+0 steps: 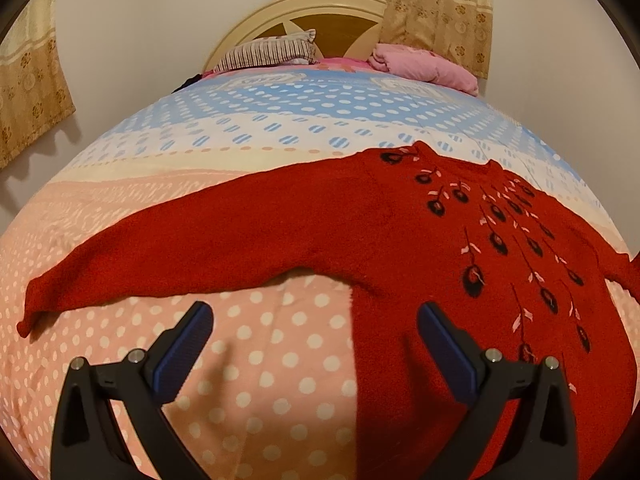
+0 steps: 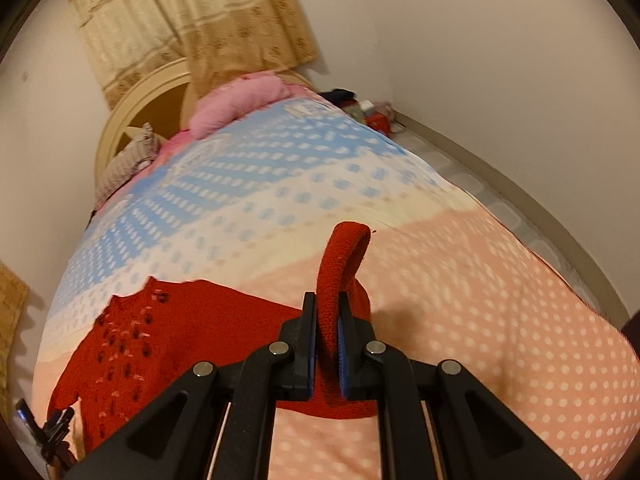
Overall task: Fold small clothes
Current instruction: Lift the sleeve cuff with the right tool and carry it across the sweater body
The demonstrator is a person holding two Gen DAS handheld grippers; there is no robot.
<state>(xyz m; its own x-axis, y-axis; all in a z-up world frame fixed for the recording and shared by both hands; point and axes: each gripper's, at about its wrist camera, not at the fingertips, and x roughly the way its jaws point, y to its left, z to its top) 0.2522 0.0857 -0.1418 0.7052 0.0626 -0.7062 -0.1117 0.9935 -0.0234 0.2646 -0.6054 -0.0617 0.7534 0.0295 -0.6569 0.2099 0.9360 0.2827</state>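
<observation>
Red sweater [image 1: 360,232] spread face-up across the bed [image 1: 280,152], embroidered front uppermost, body flat near the foot end, collar pointing toward the headboard. Laid out this way, most likely, so that sleeves can be turned in over the torso one at a time. Left sleeve [image 1: 140,256] stretched straight out over the pink dotted bedcover, untouched, cuff lying well apart from the body. Right sleeve [image 2: 340,272] lifted clear of the bedcover, pinched between the fingers of the right tool [image 2: 326,312], which is clamped tight on the knit, with the cuff end curling up and over beyond the tips. Held near the end, presumably, to carry the whole sleeve inward across the chest in one sweep. Left tool [image 1: 316,320] spread wide and holding nothing, hovering over the near edge of the torso, one finger above red knit, the other above bare bedcover; seemingly kept ready to pin the body flat or to take the other sleeve. Beyond, striped pillow [image 1: 268,54] and pink blanket [image 1: 424,66] bunched against the headboard [image 1: 320,4], well clear of the work.
</observation>
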